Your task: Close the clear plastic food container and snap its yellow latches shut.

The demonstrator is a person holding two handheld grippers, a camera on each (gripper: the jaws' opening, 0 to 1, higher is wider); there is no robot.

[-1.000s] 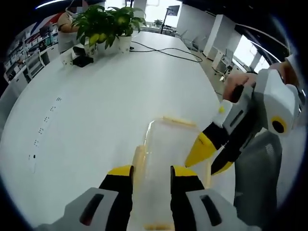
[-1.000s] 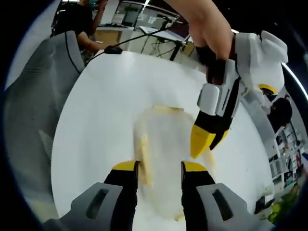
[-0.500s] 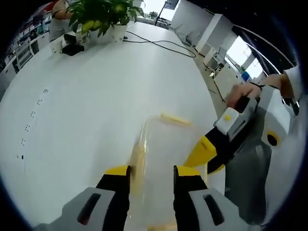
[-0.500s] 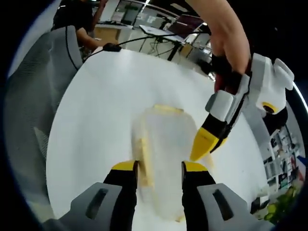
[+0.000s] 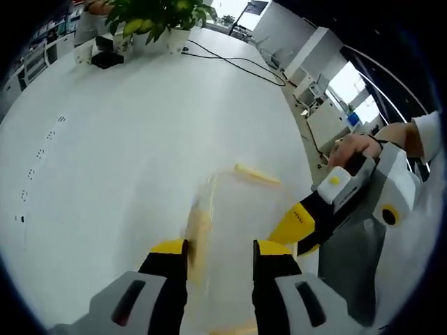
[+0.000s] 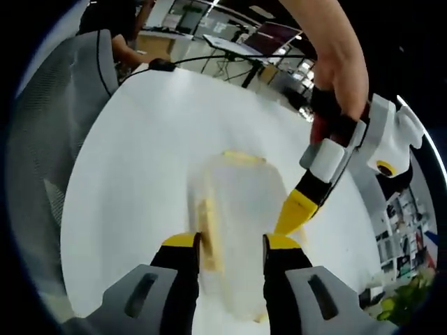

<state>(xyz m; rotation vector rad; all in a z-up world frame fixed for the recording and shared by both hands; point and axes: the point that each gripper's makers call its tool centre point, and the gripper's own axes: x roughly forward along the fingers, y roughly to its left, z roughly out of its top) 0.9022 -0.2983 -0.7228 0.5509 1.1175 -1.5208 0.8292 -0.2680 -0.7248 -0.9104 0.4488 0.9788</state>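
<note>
The clear plastic container (image 5: 234, 220) lies on the white table (image 5: 126, 153), lid on, just beyond my left gripper (image 5: 221, 250), which is open with its jaws above the near end. One yellow latch (image 5: 257, 174) shows at the far end and another (image 5: 198, 234) on the left side. The right gripper's yellow tips (image 5: 297, 227) rest at the right edge. In the right gripper view the container (image 6: 241, 209) sits in front of my open right gripper (image 6: 232, 244), with a far latch (image 6: 243, 157) and a left latch (image 6: 207, 237). The left gripper (image 6: 297, 209) touches its right rim.
Potted plants (image 5: 157, 17) and a black cable (image 5: 237, 63) lie at the table's far end. A grey mesh chair (image 6: 49, 139) stands by the table edge, with the chair (image 5: 349, 262) close behind the right gripper. A person (image 6: 115, 31) sits farther off.
Both cameras shifted slightly. In the right gripper view the left gripper swung out to the right, its tip still at the container's rim. The container has not moved.
</note>
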